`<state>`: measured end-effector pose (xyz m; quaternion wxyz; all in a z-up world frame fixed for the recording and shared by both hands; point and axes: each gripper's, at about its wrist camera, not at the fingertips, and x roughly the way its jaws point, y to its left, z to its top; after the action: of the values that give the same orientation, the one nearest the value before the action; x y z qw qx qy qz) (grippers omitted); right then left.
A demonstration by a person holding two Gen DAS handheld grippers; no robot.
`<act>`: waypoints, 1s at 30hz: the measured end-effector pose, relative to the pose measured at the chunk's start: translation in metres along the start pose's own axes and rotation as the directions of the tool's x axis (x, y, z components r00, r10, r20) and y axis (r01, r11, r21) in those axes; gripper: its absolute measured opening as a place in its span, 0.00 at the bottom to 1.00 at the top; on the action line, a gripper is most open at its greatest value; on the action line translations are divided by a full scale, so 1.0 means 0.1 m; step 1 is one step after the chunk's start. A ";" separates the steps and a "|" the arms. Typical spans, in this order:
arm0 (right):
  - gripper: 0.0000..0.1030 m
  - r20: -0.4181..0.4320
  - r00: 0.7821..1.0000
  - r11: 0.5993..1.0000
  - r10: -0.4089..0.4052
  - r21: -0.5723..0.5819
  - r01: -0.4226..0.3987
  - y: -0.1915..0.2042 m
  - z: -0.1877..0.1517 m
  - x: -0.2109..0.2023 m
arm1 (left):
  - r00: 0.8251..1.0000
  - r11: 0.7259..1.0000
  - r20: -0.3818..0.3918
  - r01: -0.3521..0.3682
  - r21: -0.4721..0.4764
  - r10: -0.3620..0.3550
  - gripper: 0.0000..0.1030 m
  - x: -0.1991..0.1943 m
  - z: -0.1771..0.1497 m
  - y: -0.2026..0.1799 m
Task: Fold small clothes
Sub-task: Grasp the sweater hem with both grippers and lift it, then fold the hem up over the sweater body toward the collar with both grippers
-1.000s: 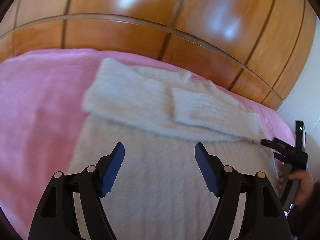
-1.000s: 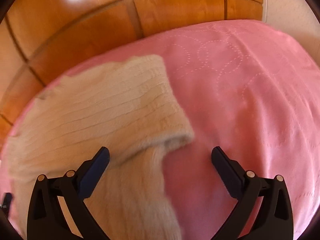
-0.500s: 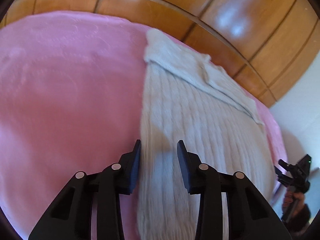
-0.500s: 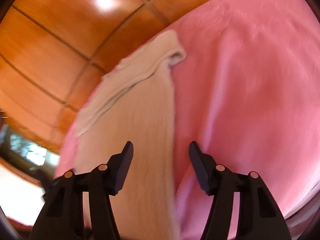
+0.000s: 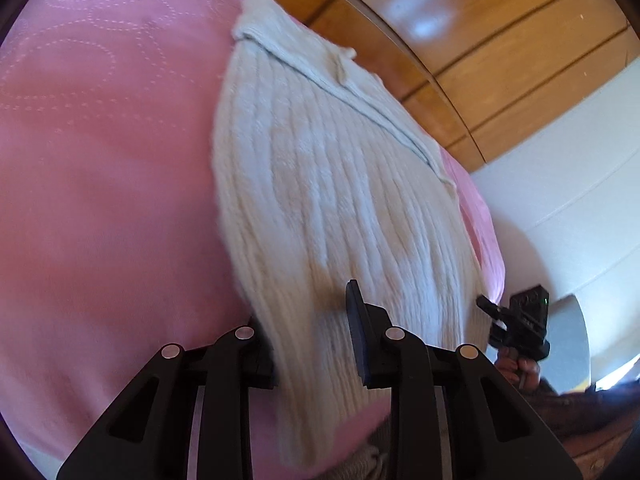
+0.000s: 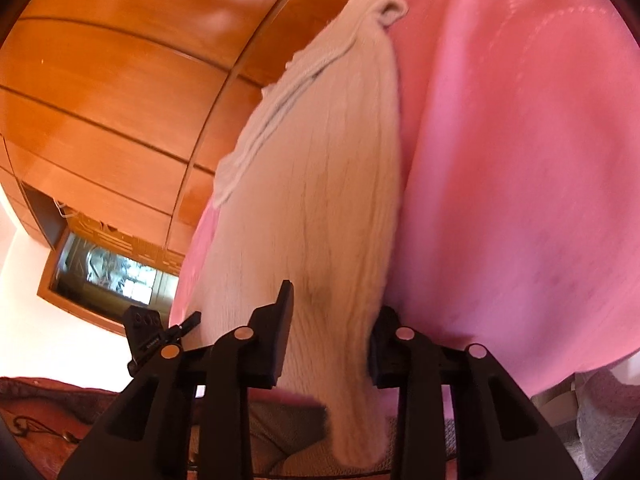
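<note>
The left tongs (image 5: pixel 312 334) sit at the near left corner of the cream knitted sweater (image 5: pixel 332 200). Their jaws have just been closing, and the hem runs between them. They look pinched on the knit, though one pad is hidden by it. The sweater lies flat on a pink bed cover (image 5: pixel 100 180), with its sleeves folded across the far end. The near edge hangs a little over the side of the bed.

The right tongs (image 6: pixel 330 336) are at the near right corner of the sweater (image 6: pixel 320 184). Their jaws have also just been closing, and the knit is caught between them.

So the step looks like grabbing the bottom hem with both tongs. Next, I think both corners need to be lifted together and carried up toward the sleeves to fold the sweater in half. Both sides should go evenly, or the fold will be crooked.

The bed cover (image 6: pixel 520 160) is soft, with dotted circles sewn on it. Behind the bed stands a shiny wooden wardrobe (image 6: pixel 120 80), and next to it a white wall (image 5: pixel 560 160).
</note>
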<state>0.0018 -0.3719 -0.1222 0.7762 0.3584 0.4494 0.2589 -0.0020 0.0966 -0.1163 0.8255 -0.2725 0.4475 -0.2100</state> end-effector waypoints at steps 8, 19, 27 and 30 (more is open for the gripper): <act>0.06 0.072 0.980 0.981 0.184 -0.081 -0.178 0.27 0.02 -0.20 | 0.998 1.000 0.063 0.021 0.012 -0.022 0.05 -0.21 0.11 -0.23; 0.06 0.138 0.877 0.876 0.461 -0.231 -0.424 0.74 -0.08 -0.75 | 0.943 0.962 0.192 0.271 0.034 -0.273 0.05 -0.97 0.09 -0.53; 0.06 0.173 0.787 0.801 0.593 -0.227 -0.554 0.73 -0.54 -1.26 | 0.869 0.884 0.203 0.466 -0.029 -0.452 0.05 -1.48 -0.10 -0.54; 0.07 0.201 0.778 0.802 0.595 -0.212 -0.559 0.66 -0.56 -1.38 | 0.848 0.861 0.217 0.506 -0.060 -0.483 0.05 -1.51 -0.05 -0.50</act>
<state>-0.1170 -0.4133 -0.0182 0.7340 0.4539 0.1937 0.4667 -0.0891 0.1464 0.0078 0.7659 -0.4448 0.2910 -0.3618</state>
